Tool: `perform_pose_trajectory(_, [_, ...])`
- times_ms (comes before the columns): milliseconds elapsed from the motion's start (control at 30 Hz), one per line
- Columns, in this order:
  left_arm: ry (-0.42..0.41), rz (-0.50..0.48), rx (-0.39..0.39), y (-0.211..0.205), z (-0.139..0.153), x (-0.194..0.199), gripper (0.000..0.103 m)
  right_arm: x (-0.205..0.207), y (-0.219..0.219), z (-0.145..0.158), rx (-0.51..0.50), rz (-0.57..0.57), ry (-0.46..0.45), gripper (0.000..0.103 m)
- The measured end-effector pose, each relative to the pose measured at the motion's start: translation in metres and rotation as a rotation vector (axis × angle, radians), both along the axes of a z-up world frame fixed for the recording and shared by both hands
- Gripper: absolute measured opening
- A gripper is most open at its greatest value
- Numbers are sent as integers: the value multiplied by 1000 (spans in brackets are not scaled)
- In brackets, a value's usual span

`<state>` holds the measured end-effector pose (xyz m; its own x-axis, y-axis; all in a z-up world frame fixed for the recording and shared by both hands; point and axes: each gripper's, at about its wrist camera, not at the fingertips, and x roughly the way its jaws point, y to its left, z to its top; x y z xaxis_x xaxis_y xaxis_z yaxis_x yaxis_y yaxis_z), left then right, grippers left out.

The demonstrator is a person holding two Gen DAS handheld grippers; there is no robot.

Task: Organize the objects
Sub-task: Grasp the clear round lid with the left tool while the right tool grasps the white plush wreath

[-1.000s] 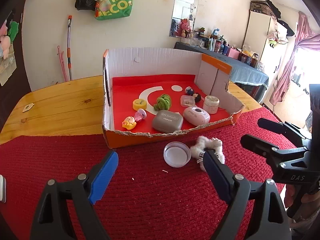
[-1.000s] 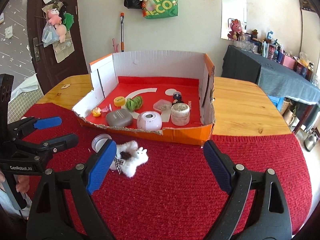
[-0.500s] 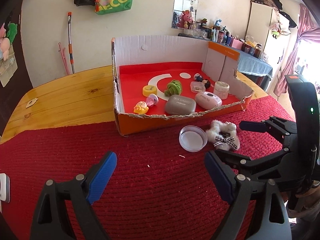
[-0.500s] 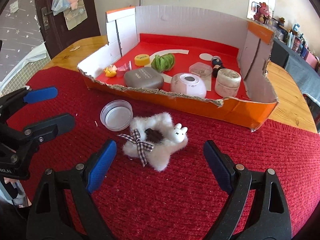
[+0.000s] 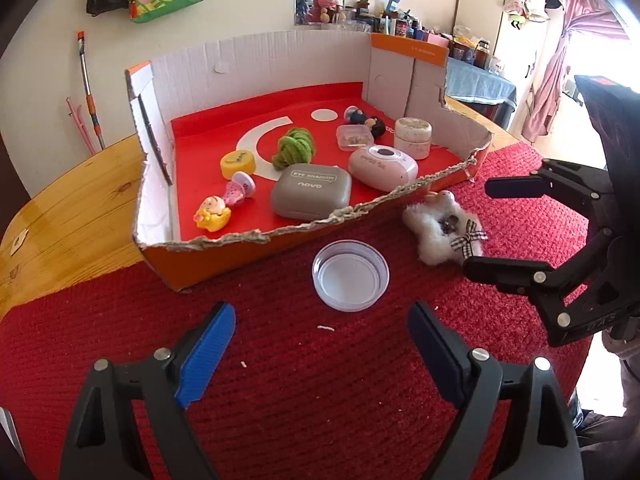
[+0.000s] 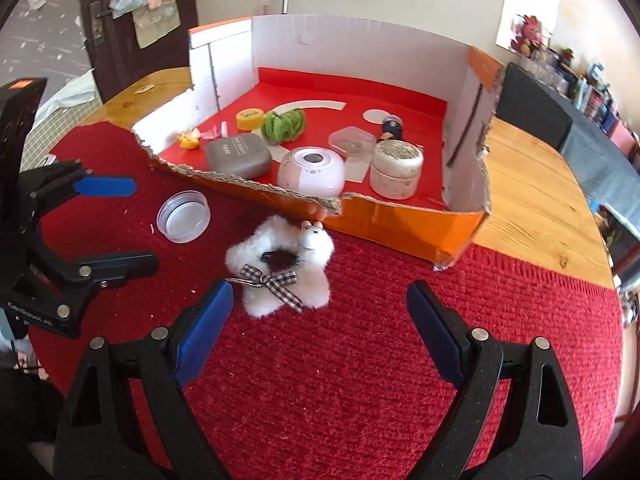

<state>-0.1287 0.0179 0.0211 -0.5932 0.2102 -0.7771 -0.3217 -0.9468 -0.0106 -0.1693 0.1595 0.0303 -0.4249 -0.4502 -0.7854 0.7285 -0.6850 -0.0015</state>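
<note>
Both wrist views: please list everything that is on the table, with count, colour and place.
Cardboard box: 1, orange outside, red floor, on the table.
Eye-shadow case: 1, grey, front of the box.
Oval case: 1, pink, right of the grey case.
Jar: 1, cream, right side of the box.
Clear small box: 1, behind the pink case.
Knitted ball: 1, green, middle of the box.
Round tin: 1, yellow, left of the ball.
Small figures: several, mixed colours, in the box.
Clear lid: 1, on the red mat.
Fluffy toy: 1, white, on the mat.
Left gripper: open, empty.
Right gripper: open, empty.
</note>
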Motion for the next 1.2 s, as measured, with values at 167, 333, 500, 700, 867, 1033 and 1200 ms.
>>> perform_pose_trajectory(167, [-2,-43,-37,10,-1,-8,80,-1,-17,-5,55,89,21,77])
perform_pose_trajectory(333, [4,-74,-47,17,-3,-14,73,-5,-21,-8,33,142,-18,61])
perform_pose_trajectory(500, [6,-81,1,14,-1,-17,42,-5,-18,-9,-20,172,-51,47])
perform_pose_trajectory(700, [29,-69,31,9,5,-5,42,2,-9,-2,-79,162,-69,41])
perform_pose_trajectory(867, [71,-72,55,6,22,12,42,11,-1,8,-128,157,-66,41])
perform_pose_trajectory(1033, [94,-79,63,6,31,21,42,20,3,18,-145,160,-54,41])
perform_pose_trajectory(1200, [101,-76,73,6,35,25,42,23,4,21,-151,162,-58,41])
